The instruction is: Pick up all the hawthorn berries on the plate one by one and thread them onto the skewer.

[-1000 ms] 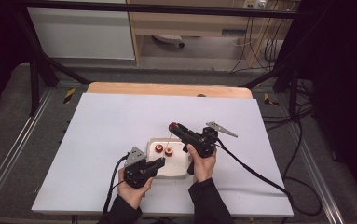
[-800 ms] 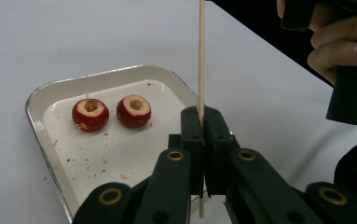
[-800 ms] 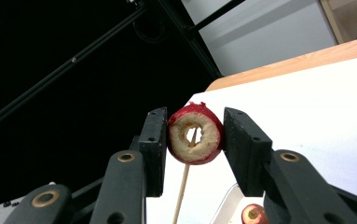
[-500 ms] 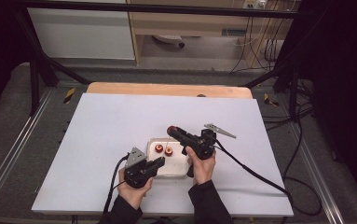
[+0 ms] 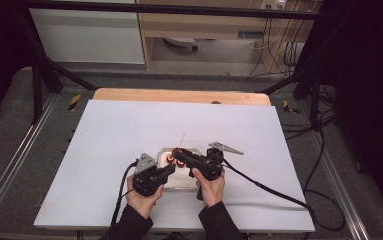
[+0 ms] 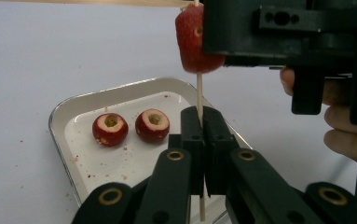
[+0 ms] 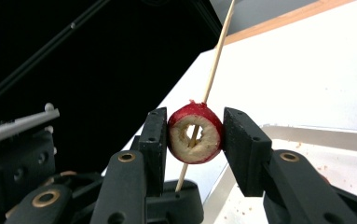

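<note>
My left gripper [image 6: 200,117] is shut on a thin wooden skewer [image 6: 198,95] and holds it upright over a white tray [image 6: 57,116]. A cored red fruit [image 7: 195,133] is threaded on that skewer [image 7: 216,51], which passes through its hole. My right gripper [image 7: 195,140] is shut on this fruit, one pad on each side. In the left gripper view the fruit [image 6: 190,42] hangs above the left jaws. Two more cored red fruits [image 6: 110,129] [image 6: 152,125] lie in the tray. In the high view both grippers [image 5: 166,172] [image 5: 181,155] meet over the tray [image 5: 179,184].
The tray sits near the front middle of a white table top [image 5: 104,150], with red crumbs around it. A wooden strip [image 5: 179,95] runs along the far edge. Cables trail from both grippers to the front and right. Dark frame rails flank the table.
My right gripper has come down and slightly left with the fruit, closer to the left gripper and the tray. The left gripper and the skewer have stayed in place.
</note>
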Tool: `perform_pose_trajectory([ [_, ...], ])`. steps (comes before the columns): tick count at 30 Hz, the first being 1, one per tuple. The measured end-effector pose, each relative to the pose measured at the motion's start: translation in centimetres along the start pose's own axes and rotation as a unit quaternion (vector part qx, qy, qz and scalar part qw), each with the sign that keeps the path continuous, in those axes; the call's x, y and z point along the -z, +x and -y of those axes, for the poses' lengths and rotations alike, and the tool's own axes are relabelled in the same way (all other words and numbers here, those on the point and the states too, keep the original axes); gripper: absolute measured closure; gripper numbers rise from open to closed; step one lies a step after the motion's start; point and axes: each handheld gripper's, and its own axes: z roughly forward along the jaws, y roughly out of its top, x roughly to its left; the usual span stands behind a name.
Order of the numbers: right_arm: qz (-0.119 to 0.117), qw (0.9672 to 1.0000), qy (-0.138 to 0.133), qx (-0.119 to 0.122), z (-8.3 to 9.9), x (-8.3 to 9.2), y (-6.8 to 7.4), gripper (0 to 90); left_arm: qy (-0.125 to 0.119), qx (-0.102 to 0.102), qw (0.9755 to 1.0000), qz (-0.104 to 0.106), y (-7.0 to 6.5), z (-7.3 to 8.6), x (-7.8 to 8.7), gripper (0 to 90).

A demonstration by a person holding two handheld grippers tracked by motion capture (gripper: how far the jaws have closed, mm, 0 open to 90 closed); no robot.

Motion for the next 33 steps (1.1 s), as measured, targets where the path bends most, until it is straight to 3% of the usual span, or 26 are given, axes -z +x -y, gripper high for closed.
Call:
perform_pose_trajectory([
  [11, 0.002, 0.9997, 0.022, 0.008, 0.8, -0.2, 0.0, 61.7, 0.010, -0.011, 0.9999, 0.006, 0.4, 0.2, -0.3, 88.2],
  [15, -0.003, 0.9994, 0.032, 0.014, 0.6, 0.0, 0.0, 60.6, 0.009, -0.024, 0.9996, 0.013, 0.6, 0.3, -0.1, 88.2],
  [21, 0.022, 0.9969, 0.041, 0.063, -0.3, 1.1, 0.3, 43.6, 0.023, -0.055, 0.9982, 0.011, 1.6, 0.5, 1.3, 88.2],
  [23, 0.032, 0.9946, 0.055, 0.081, -0.6, 1.5, 0.2, 36.9, 0.025, -0.058, 0.9980, 0.010, 1.8, 0.6, 1.5, 88.1],
  [26, 0.053, 0.9885, 0.087, 0.112, -0.8, 1.8, 0.0, 28.2, 0.035, -0.064, 0.9973, 0.006, 2.6, 0.9, 2.3, 88.1],
  [31, 0.076, 0.9744, 0.149, 0.150, -1.1, 1.9, -0.6, 17.4, 0.051, -0.074, 0.9959, 0.007, 3.9, 1.4, 3.6, 88.1],
  [32, 0.076, 0.9744, 0.149, 0.150, -1.1, 1.9, -0.6, 17.4, 0.052, -0.074, 0.9959, 0.007, 4.1, 1.6, 3.9, 88.1],
  [33, 0.083, 0.9690, 0.169, 0.160, -1.3, 1.9, -0.8, 14.5, 0.055, -0.075, 0.9956, 0.007, 4.4, 1.8, 4.2, 88.1],
])
